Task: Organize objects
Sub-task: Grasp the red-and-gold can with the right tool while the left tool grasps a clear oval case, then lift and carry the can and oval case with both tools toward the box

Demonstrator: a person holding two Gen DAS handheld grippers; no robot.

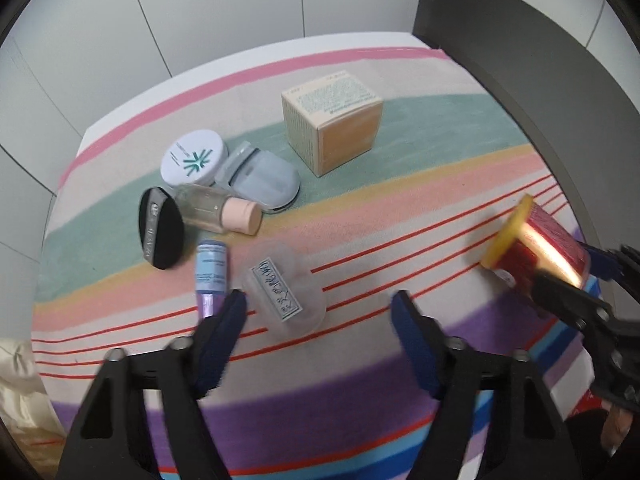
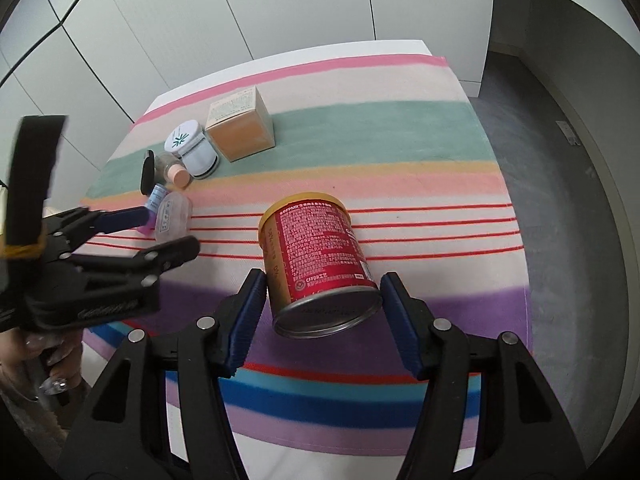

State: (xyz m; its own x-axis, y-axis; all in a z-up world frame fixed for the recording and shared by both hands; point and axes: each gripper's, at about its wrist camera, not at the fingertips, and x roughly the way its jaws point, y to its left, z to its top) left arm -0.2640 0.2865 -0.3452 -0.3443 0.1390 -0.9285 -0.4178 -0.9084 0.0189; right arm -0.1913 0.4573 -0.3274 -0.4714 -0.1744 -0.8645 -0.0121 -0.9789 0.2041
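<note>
A red can with a yellow lid (image 2: 320, 256) lies on its side on the striped cloth, between the open pads of my right gripper (image 2: 320, 312); small gaps show at both pads. It also shows in the left wrist view (image 1: 536, 244). My left gripper (image 1: 320, 320) is open and empty, just before a clear plastic case (image 1: 284, 288) and a blue-and-purple tube (image 1: 210, 272). Further back lie a black puff (image 1: 160, 232), a glass bottle with a peach cap (image 1: 220, 212), a white round jar (image 1: 192, 158), a grey-blue case (image 1: 260, 178) and a tan box (image 1: 332, 124).
The striped cloth (image 2: 400, 148) covers a white table with walls behind. Grey floor (image 2: 560, 160) lies to the right. The left gripper and the hand on it show at the left of the right wrist view (image 2: 132, 236). A cream bag (image 1: 16, 380) sits at far left.
</note>
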